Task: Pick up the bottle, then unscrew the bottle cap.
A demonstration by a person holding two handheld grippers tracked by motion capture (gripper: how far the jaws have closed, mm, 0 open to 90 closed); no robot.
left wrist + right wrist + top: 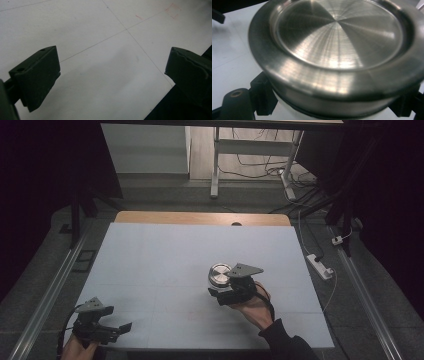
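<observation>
One white tabletop point(165, 260) is seen, crossed by thin seam lines and bare apart from what the hands bring to it. Two tools are counted. The left tool point(117, 329) is kept low at the near left corner of the tabletop, its jaws spread wide with nothing between them, as the left gripper view confirms. The right tool point(220, 287) is found right of centre and is clenched on the single object in play: one round metal container point(219, 274) with a brushed steel lid.

In the right gripper view the container point(337, 50) is seen close up, the black jaws pressed against the body just below the overhanging lid rim, one on each side. A white band appears under the steel, though what it is made of cannot be told.

The container is judged rigid and fairly weighty, not fragile, but smooth and likely slippery. A hold under the rim, as now taken, is judged best, since the lip would catch on the jaws if the body slid. Whether the lid is fastened cannot be told, so tilting should be avoided.
</observation>
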